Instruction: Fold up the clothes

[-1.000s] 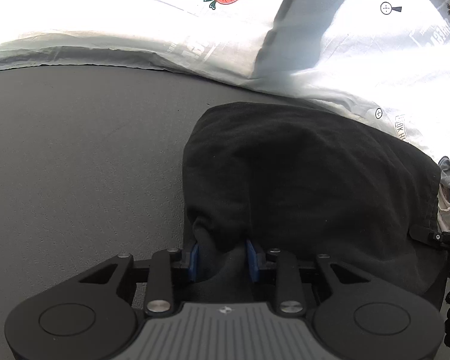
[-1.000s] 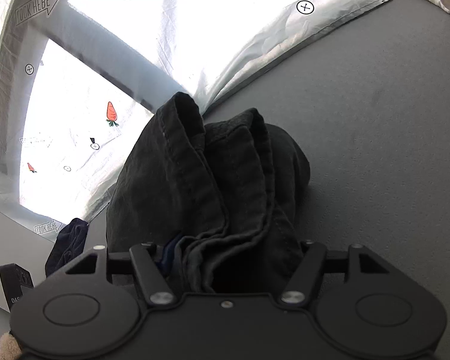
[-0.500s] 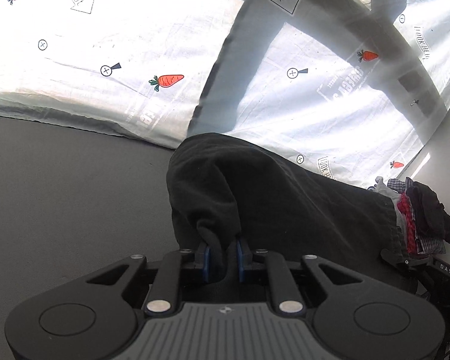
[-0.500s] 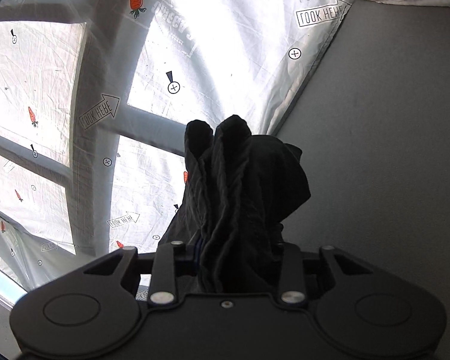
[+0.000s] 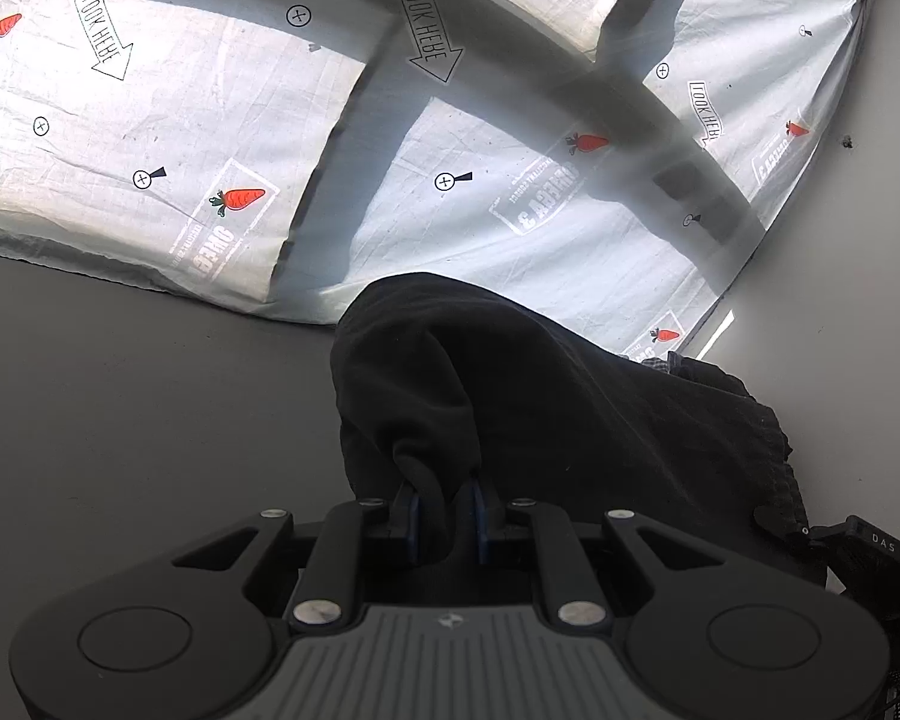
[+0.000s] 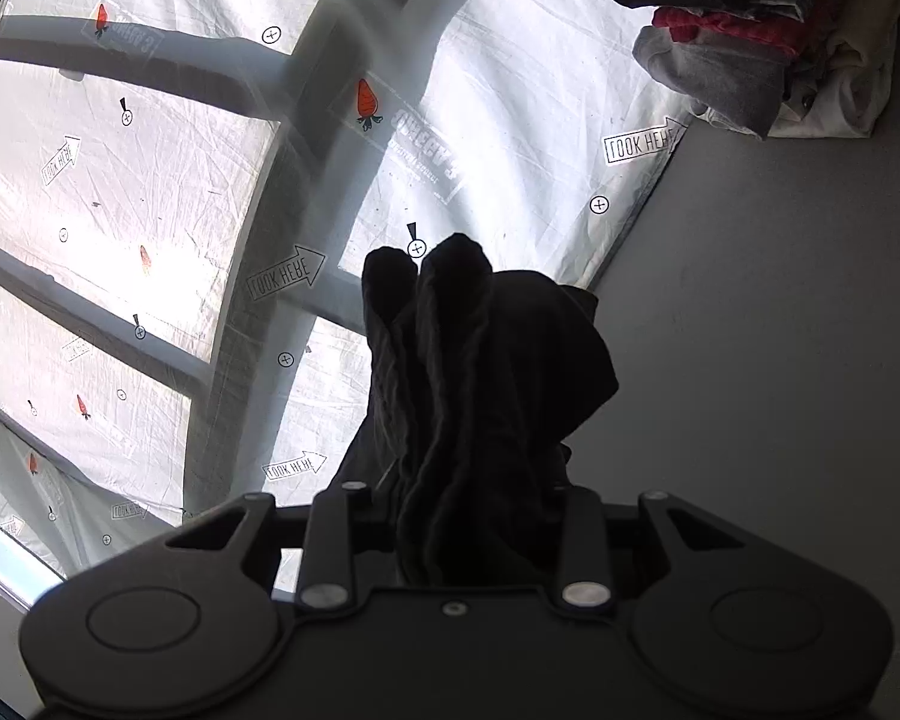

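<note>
**Black garment lifted between two grippers**

Left wrist view: left gripper point(image 5: 444, 507) pinched shut on a tuck of the black garment point(image 5: 570, 420), blue pads point(image 5: 413, 516) just showing; cloth bulging up toward 12 and trailing off to 3 o'clock, over the grey table point(image 5: 120, 420). Best kept taut and level — no slack before laying down.

Right wrist view: right gripper point(image 6: 474, 534) clamped on bunched folds of the same garment point(image 6: 468, 390); fingertips buried in cloth. Clothes pile point(image 6: 762, 42) at 1 o'clock, cut off. Garment type hard to tell — edges hidden.
</note>
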`<state>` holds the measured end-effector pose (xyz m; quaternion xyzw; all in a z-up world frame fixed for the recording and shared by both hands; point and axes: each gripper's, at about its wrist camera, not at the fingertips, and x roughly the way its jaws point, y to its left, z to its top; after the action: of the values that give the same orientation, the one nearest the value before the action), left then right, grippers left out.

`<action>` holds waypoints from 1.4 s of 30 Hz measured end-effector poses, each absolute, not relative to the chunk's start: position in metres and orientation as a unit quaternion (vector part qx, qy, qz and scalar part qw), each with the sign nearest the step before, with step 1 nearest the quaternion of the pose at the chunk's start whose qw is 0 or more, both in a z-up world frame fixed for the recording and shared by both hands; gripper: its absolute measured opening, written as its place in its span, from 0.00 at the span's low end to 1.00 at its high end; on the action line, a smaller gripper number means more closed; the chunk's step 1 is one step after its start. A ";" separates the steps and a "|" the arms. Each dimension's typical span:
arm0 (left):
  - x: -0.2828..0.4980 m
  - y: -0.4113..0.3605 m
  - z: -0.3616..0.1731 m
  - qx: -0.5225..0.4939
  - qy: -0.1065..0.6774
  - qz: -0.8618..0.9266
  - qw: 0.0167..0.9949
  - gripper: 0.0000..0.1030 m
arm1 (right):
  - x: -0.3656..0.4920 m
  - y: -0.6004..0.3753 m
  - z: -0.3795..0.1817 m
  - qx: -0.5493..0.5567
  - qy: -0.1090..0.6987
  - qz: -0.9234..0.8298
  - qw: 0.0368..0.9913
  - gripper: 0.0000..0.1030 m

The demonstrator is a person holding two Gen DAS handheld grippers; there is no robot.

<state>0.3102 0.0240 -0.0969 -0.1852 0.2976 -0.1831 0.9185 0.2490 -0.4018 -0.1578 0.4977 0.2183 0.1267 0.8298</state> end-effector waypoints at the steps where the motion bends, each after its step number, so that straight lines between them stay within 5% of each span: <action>1: 0.306 0.019 -0.097 -0.191 0.297 -0.191 0.916 0.17 | 0.239 -0.406 -0.153 0.496 0.215 0.120 0.833 0.32; 21: 0.304 -0.256 -0.053 -0.241 0.217 -0.231 0.917 0.17 | 0.222 -0.688 -0.071 0.411 0.133 0.148 0.890 0.32; 33: 0.380 -0.373 -0.007 -0.270 0.168 -0.258 0.912 0.17 | 0.292 -0.804 0.018 0.283 0.078 0.154 0.943 0.31; 42: 0.472 -0.427 -0.028 -0.282 0.149 -0.241 0.916 0.18 | 0.400 -0.829 0.049 0.208 0.052 0.152 0.965 0.31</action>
<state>0.4718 -0.4272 -0.0276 -0.2824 0.1489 -0.2413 0.9164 0.4003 -0.8286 0.0493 0.2082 0.0518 0.1515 0.9649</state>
